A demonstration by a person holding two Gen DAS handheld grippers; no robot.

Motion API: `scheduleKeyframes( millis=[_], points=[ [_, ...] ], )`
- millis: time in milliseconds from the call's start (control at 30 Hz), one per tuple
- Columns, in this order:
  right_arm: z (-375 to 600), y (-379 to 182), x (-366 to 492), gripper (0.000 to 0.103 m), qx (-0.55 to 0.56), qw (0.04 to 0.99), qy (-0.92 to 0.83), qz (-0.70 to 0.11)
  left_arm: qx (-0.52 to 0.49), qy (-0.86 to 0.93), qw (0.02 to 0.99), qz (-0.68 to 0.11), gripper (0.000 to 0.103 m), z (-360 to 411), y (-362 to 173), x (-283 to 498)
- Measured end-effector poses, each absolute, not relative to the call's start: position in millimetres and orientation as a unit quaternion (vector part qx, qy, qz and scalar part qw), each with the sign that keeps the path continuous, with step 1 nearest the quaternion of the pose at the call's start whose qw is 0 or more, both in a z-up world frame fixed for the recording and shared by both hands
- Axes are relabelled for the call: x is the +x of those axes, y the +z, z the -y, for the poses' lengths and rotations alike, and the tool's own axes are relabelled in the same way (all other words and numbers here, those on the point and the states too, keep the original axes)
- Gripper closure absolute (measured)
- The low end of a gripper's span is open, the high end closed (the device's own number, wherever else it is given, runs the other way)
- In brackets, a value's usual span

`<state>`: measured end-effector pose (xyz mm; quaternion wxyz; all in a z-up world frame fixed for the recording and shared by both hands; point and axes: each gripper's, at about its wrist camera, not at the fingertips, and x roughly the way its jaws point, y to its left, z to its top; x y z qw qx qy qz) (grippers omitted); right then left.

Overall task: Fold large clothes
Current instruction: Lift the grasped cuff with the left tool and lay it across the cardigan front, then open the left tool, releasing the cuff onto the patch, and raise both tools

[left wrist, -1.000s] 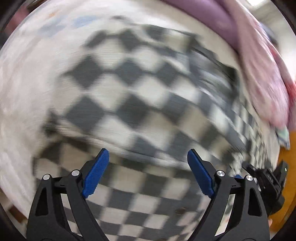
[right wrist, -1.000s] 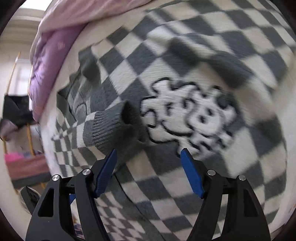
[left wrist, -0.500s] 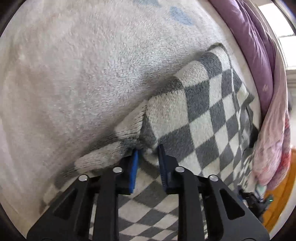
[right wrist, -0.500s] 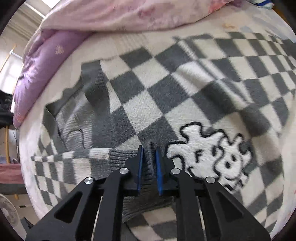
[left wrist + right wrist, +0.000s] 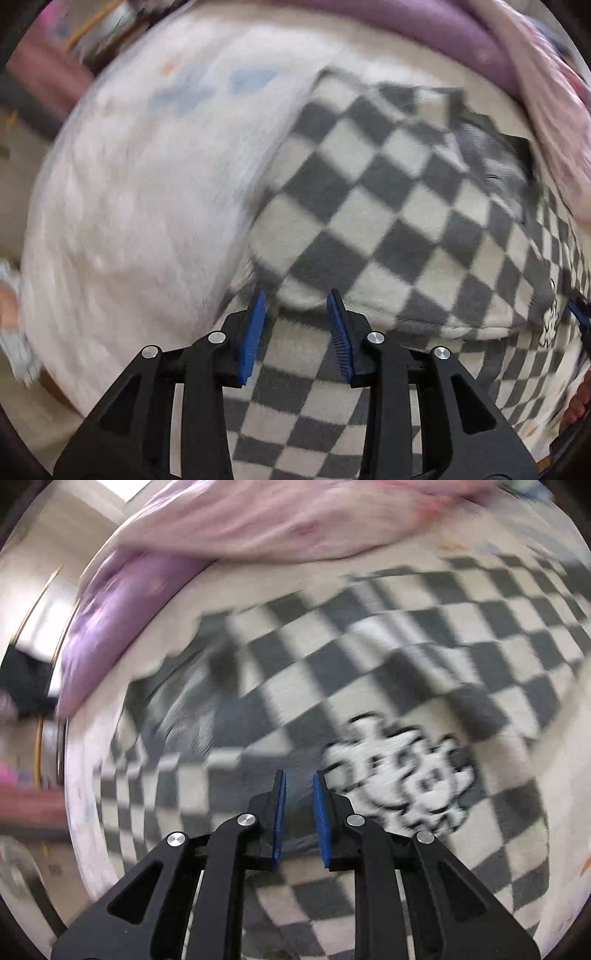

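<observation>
Under both of your grippers lies a bed covered by a pale fleecy blanket (image 5: 140, 206), with a purple pillow (image 5: 122, 616) and a pink quilt (image 5: 280, 528) bunched along its far edge. Both views are smeared by motion, so fine detail is lost.

Spread on that blanket is the checkered sweater (image 5: 399, 206), grey and off-white squares, with a cartoon patch (image 5: 402, 786) outlined in black on its front. In the left wrist view one part of it is folded over the rest, its rounded fold edge running across just beyond your fingertips.

Your left gripper (image 5: 297, 306) points steeply down at that fold edge. Its jaws are opening; the blue pads (image 5: 255, 328) stand apart with checkered knit showing in the gap, and they do not press on it.

Your right gripper (image 5: 298, 786) also points down, just left of the patch in its own view. Its jaws are opening too, but only a narrow slot separates the pads (image 5: 320, 812). Dark grey knit fills that slot; whether the pads still pinch it, you cannot tell through the blur.

At the right rim of the left wrist view, a bit of blue and black from your other gripper shows beside the patch. No basket, box or other container can be made out in either view.
</observation>
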<state>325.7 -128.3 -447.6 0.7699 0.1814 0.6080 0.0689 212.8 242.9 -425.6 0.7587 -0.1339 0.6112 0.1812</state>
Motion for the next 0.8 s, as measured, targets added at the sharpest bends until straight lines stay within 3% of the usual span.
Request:
scheduleKeyframes(
  millis=[67,233,433,533,567,600,633,800],
  points=[
    [100,-458,326,0.087,0.131,0.772,0.090,-0.616,-0.109,0.175,0.767,-0.608,0.069,-237,-431,225],
    [86,-513,326,0.094,0.163,0.743,0.092,-0.642,-0.103,0.178,0.735,-0.646,0.070,-239,-493,233],
    [100,-489,324,0.091,0.177,0.716,0.088,-0.670,-0.035,0.179,0.743,-0.644,0.069,-219,-471,226],
    [100,-471,314,0.087,0.167,0.709,0.097,-0.679,-0.058,0.179,0.745,-0.641,0.049,-217,-455,221],
    [98,-466,309,0.069,0.164,0.702,0.097,-0.687,-0.057,0.180,0.750,-0.635,0.044,-214,-447,218],
    [97,-460,304,0.035,0.156,0.693,0.087,-0.698,-0.049,0.183,0.750,-0.633,0.040,-211,-438,214],
    [99,-454,295,0.025,0.152,0.694,0.081,-0.699,-0.043,0.188,0.749,-0.634,0.039,-208,-433,209],
    [115,-395,265,0.013,0.149,0.724,0.077,-0.669,-0.057,0.186,0.757,-0.624,0.034,-202,-389,199]
  ],
)
